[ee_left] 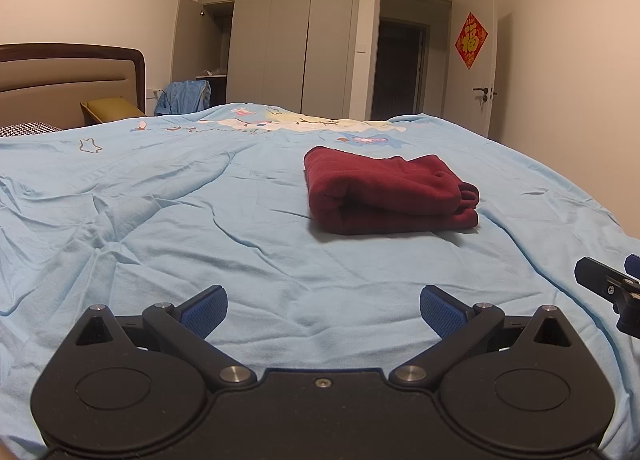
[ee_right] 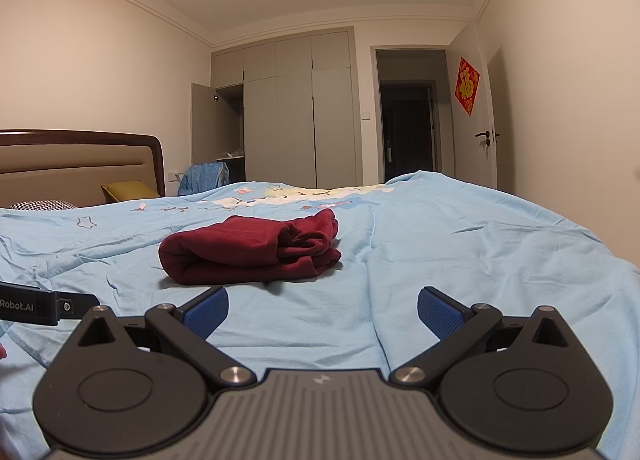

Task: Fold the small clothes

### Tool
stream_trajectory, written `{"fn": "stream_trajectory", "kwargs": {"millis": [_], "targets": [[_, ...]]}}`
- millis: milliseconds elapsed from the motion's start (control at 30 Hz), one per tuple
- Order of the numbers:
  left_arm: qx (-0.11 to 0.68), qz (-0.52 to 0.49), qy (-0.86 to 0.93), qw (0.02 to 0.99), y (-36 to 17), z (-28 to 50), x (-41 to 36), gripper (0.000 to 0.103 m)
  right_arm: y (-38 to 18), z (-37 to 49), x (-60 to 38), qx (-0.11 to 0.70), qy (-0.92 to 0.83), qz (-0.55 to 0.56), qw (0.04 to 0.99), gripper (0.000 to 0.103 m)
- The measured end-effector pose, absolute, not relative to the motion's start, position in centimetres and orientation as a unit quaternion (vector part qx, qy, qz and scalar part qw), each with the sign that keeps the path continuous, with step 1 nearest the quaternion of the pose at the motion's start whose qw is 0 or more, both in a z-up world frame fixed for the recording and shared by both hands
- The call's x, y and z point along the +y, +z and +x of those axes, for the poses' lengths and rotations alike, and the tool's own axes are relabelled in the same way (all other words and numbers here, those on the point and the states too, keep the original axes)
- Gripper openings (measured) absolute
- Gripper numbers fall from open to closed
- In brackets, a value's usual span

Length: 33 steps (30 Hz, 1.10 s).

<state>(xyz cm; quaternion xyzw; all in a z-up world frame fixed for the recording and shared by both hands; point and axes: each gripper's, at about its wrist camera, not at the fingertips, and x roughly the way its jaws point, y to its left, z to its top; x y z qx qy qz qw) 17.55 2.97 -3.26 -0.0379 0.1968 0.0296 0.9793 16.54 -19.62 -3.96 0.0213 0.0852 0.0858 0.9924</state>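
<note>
1. Left gripper (ee_left: 323, 310): matte black body with two round lobes, each with a raised disc; silver pivot pins at the linkage joints; one small screw in the middle.
2. Its fingers (ee_left: 204, 310) carry blue ribbed pads.
3. Right gripper (ee_right: 323, 310): same black lobes, silver pins and blue pads, but with a grey ribbed centre plate bearing a small pale mark.
</note>
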Motion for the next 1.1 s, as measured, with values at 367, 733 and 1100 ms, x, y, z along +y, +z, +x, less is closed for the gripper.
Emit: {"fn": "stream_trajectory", "kwargs": {"millis": [367,733,1100], "targets": [[0.197,-0.038,0.029,0.979,-3.23,17.55,2.95,0.102,-3.89,16.49,-19.59,0.085,0.085,0.021,0.992,0.103],[0.197,-0.038,0.029,0.979,-3.21,17.55,2.93,0.102,-3.91,16.43,-19.55,0.086,0.085,0.021,0.992,0.103],[0.195,-0.029,0.047,0.979,-3.36,17.41,2.74,0.102,-3.87,16.42,-19.53,0.086,0.085,0.021,0.992,0.103]]}}
